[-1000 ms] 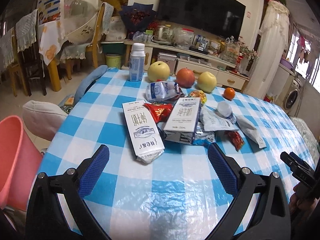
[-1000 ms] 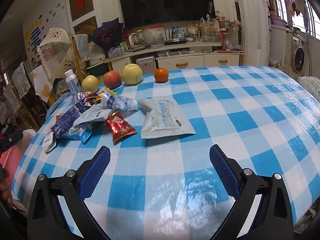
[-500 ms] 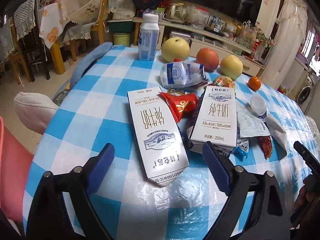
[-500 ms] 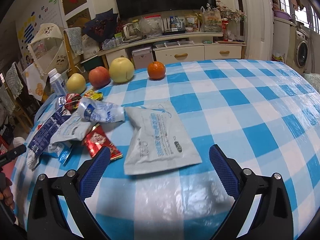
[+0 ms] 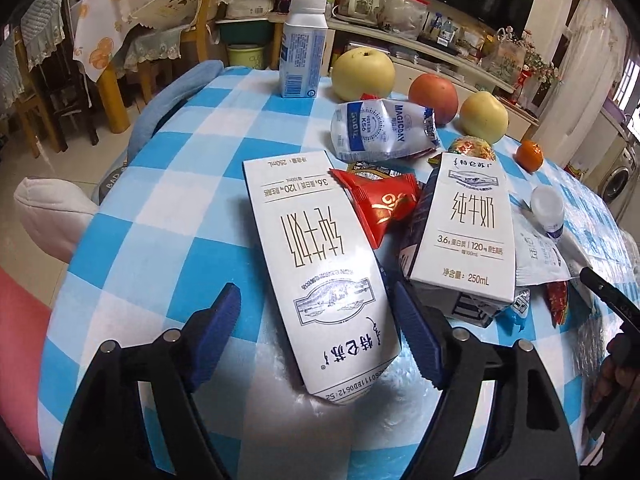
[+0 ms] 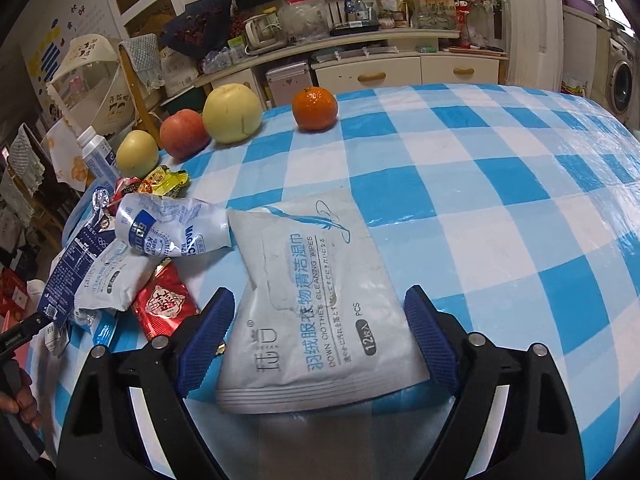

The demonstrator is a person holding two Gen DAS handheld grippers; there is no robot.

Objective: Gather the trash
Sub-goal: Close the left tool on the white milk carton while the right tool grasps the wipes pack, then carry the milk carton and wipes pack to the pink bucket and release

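Note:
A flattened white milk carton (image 5: 320, 264) lies on the blue checked tablecloth (image 5: 160, 184), its near end between the open blue pads of my left gripper (image 5: 320, 332). A second milk carton (image 5: 468, 224), a red wrapper (image 5: 380, 204) and a crumpled blue-white pouch (image 5: 380, 128) lie beside it. In the right wrist view a grey wet-wipes pack (image 6: 316, 304) lies between the open pads of my right gripper (image 6: 320, 336). A red snack packet (image 6: 164, 304) and the crumpled pouch (image 6: 172, 232) lie to its left.
Two yellow apples (image 5: 364, 68), a red apple (image 5: 434, 92), a tangerine (image 6: 314, 108) and an upright blue-white bottle (image 5: 302, 48) stand at the table's far side. A pink bin (image 5: 20, 340) sits off the left edge. Chairs and a TV cabinet lie beyond.
Both grippers have moved forward and down. The milk carton now sits between the left pads and the wipes pack between the right pads; the left jaws have narrowed slightly.

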